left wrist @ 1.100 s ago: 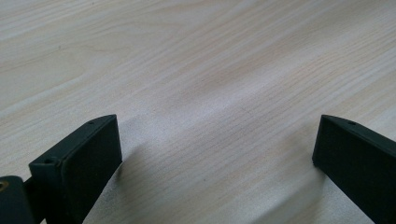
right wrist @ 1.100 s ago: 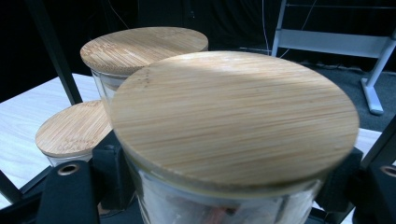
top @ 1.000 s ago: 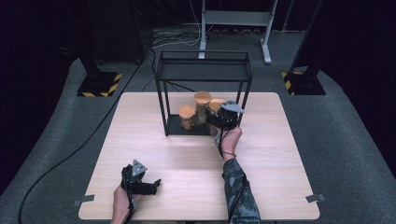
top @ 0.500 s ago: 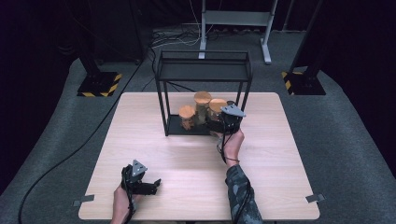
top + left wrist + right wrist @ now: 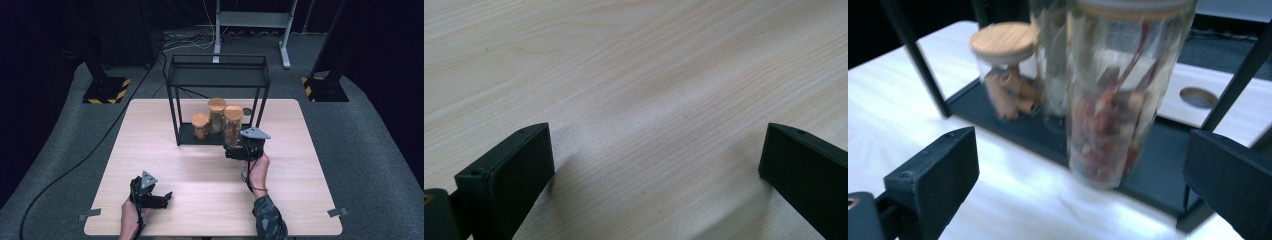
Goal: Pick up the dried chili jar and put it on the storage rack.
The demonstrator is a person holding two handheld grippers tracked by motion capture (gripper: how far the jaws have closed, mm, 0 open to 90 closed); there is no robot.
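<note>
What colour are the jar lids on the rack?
Light wooden tan lids; right gripper view shows it best.

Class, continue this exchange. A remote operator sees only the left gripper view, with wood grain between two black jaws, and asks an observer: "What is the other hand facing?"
Observer: The right claw points at a black rack standing on the far half of the table.
Operator: Anything in the rack?
Observer: Three jars with wooden lids, all on its bottom shelf.
Operator: Is one gripped?
Observer: No. The right claw's jaws have just been opening, and the nearest jar stands free just ahead of them.
</note>
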